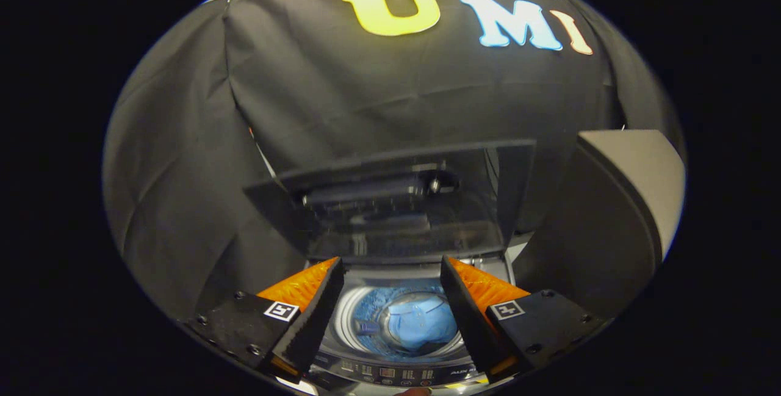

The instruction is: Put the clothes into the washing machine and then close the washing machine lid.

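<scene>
Jaws wide apart, holding nothing; your gripper (390,298) hangs above the washing machine (396,374) with the drum opening showing between the fingers. Clothes (424,326), a light blue bundle, already sit down in the drum (357,304), so by the look of it loading is done and the lid (396,201) is your remaining job. Lid stands up, tilted back just beyond the fingertips, glass-panelled with a dark frame. Expect it stiff, smooth and a bit slippery, and hinged, so it'll likely drop under its own weight once past balance. Take it by the top frame edge, not the glass, and lower it rather than letting it slam. Room: booth cloth hangs close behind the lid, so little space to reach over it. Grey panel (634,188) crowds the side of the right-hand finger. Open room is straight up and back toward you.
</scene>
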`<state>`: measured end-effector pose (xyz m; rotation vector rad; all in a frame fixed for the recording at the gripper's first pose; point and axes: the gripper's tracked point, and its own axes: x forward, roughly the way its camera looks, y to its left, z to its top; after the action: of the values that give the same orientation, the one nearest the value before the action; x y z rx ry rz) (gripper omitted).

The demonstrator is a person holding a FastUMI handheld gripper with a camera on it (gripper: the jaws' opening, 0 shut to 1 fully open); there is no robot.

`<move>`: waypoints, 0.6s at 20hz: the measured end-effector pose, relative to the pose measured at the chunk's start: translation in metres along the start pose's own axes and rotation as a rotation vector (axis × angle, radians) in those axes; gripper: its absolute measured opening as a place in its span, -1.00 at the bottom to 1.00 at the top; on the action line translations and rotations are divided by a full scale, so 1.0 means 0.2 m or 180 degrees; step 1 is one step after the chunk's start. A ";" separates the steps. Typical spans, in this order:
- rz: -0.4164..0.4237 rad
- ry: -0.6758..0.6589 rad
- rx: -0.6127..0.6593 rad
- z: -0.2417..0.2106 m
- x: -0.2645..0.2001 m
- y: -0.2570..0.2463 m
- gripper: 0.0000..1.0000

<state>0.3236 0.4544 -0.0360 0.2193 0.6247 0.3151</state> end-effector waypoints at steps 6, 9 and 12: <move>0.0020 -0.0440 0.0082 0.43 -0.06 0.00 0.95; 0.0023 -0.0550 0.0059 0.55 -0.04 0.03 0.95; 0.0009 -0.0505 0.0033 0.60 0.05 0.06 0.95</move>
<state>0.4018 0.4562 0.0575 0.2525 0.4693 0.2940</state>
